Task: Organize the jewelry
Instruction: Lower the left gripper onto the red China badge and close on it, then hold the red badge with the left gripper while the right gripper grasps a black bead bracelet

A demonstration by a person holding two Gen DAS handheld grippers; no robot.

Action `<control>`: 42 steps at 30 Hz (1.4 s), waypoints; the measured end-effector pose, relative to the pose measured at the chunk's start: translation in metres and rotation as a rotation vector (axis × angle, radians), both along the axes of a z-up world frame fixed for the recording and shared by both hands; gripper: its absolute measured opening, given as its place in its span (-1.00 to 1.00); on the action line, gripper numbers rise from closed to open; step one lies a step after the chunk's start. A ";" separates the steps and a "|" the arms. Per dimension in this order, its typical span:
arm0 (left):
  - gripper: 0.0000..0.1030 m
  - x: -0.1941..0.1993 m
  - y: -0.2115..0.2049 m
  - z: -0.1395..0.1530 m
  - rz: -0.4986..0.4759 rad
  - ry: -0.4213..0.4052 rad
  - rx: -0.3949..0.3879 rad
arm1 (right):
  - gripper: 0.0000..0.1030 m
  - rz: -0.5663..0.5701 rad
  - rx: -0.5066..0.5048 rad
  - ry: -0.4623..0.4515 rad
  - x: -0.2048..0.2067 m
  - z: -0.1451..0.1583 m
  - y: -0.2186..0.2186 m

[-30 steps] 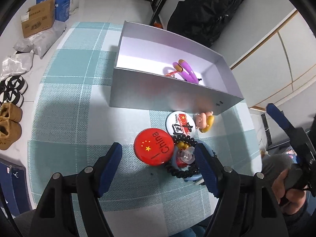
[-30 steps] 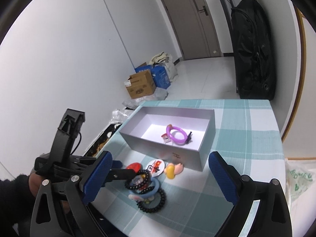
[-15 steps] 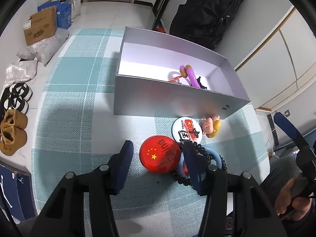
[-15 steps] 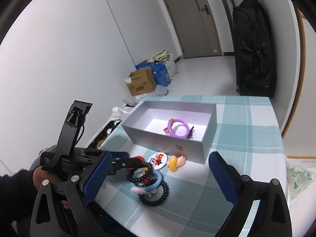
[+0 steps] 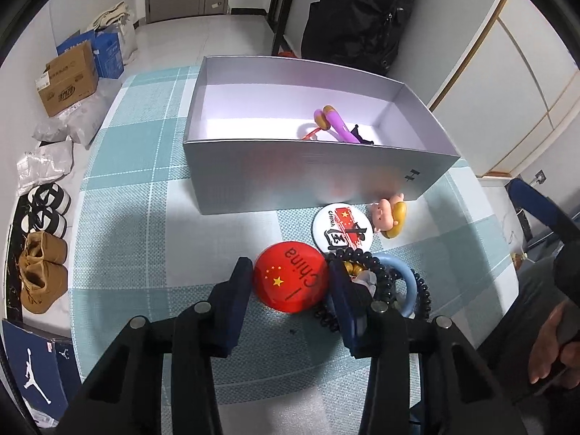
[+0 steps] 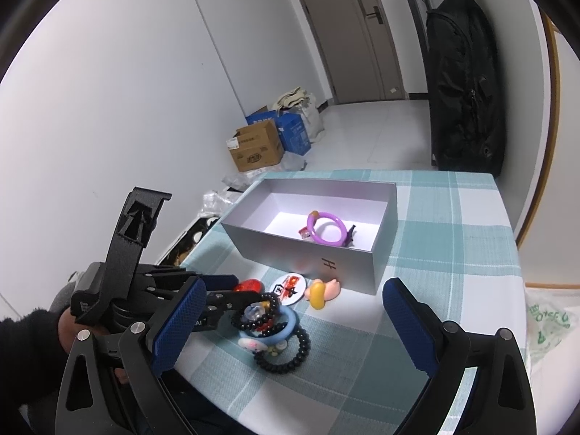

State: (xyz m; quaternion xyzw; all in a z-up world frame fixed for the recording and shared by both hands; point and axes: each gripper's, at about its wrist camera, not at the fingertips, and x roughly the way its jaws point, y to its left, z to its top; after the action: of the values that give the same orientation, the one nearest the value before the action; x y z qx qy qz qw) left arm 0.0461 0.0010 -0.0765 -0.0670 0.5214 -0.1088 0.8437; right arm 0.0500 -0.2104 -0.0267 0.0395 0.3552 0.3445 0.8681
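1. Closing, the left gripper [image 5: 290,282] brackets the red badge [image 5: 290,277] on the checked tablecloth [image 5: 145,224]; the pads seem just short of its rim.
2. Right gripper [image 6: 293,322] fingers stand wide apart, empty.
3. Shoes [image 5: 43,275] and a cardboard box [image 5: 67,83] sit on the floor at left.
4. Grey box [image 5: 308,177] holds a purple bangle [image 5: 337,123] mid-table.
5. Black bag [image 6: 464,83] leans against the right wall.
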 end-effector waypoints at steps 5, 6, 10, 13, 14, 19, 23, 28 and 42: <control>-0.27 0.005 0.009 0.001 0.031 0.021 -0.088 | 0.92 -0.004 -0.008 0.009 -0.001 -0.002 0.001; -0.27 0.006 0.012 0.003 0.040 0.020 -0.107 | 0.92 -0.003 -0.011 0.013 -0.002 -0.003 0.002; -0.27 0.004 0.022 0.014 0.068 -0.005 -0.189 | 0.92 0.013 -0.034 0.028 -0.004 -0.008 0.008; -0.27 0.001 0.028 0.024 0.079 -0.031 -0.233 | 0.92 0.029 -0.049 0.041 -0.006 -0.012 0.016; -0.27 -0.001 0.030 0.027 0.084 -0.042 -0.249 | 0.92 0.037 -0.055 0.045 -0.007 -0.013 0.018; -0.27 -0.005 0.043 0.042 0.105 -0.089 -0.312 | 0.91 0.101 -0.101 0.047 -0.010 -0.018 0.040; -0.27 -0.006 0.051 0.047 0.125 -0.111 -0.345 | 0.88 0.143 -0.165 0.043 -0.009 -0.026 0.061; -0.27 -0.007 0.060 0.051 0.137 -0.130 -0.368 | 0.71 0.175 -0.241 0.060 -0.003 -0.039 0.084; -0.27 -0.009 0.071 0.057 0.136 -0.155 -0.382 | 0.10 0.153 -0.401 0.039 0.002 -0.056 0.117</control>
State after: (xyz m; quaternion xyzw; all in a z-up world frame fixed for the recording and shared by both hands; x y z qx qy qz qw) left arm 0.0375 0.0715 -0.0194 -0.2522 0.4191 -0.1535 0.8586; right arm 0.0522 -0.0929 -0.0823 -0.1547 0.4352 0.3311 0.8229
